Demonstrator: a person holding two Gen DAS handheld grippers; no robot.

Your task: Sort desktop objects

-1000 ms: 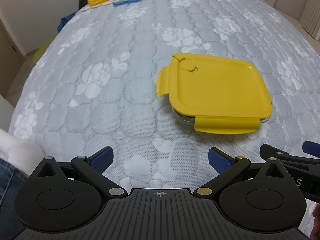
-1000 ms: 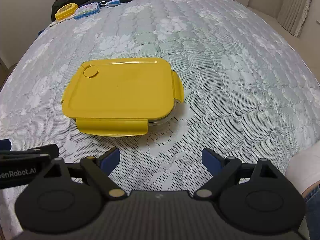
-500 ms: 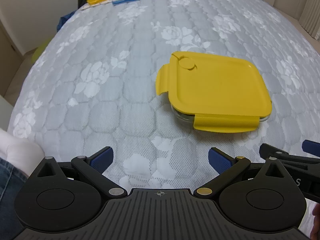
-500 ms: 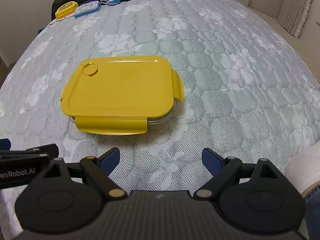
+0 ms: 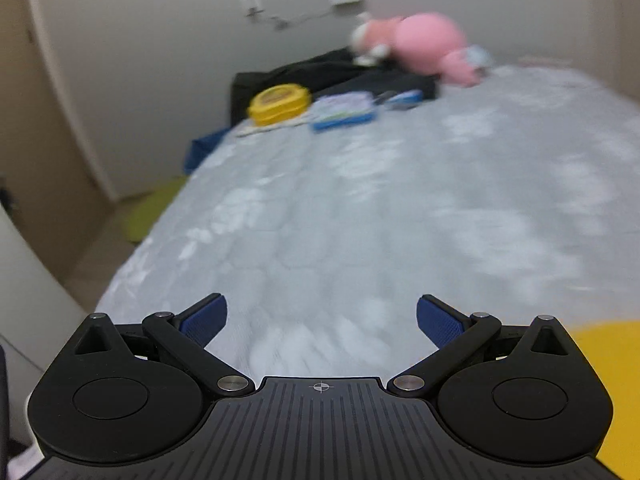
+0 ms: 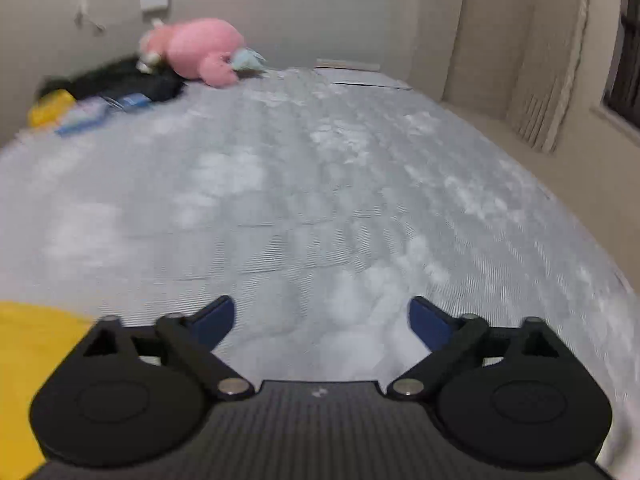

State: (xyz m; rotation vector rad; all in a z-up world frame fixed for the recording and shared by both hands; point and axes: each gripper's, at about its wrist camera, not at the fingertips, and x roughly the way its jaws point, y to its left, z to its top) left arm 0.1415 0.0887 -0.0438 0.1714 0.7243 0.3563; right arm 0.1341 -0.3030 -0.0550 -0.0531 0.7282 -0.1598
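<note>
Both views have swung up off the yellow container (image 5: 608,380); it now flanks each hand-held gripper, left (image 5: 320,320) and right (image 6: 320,318), both open and empty, suggesting approach.

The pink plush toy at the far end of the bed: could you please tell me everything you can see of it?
The pink plush toy lies on its side at the head of the bed, near the wall. It looks soft, rounded and mostly pink, with a white part at one end and a pale blue part at the other. It rests partly on a black cloth and partly on the grey floral cover. Both views are blurred, so finer detail cannot be made out. Nothing grips it.
</note>
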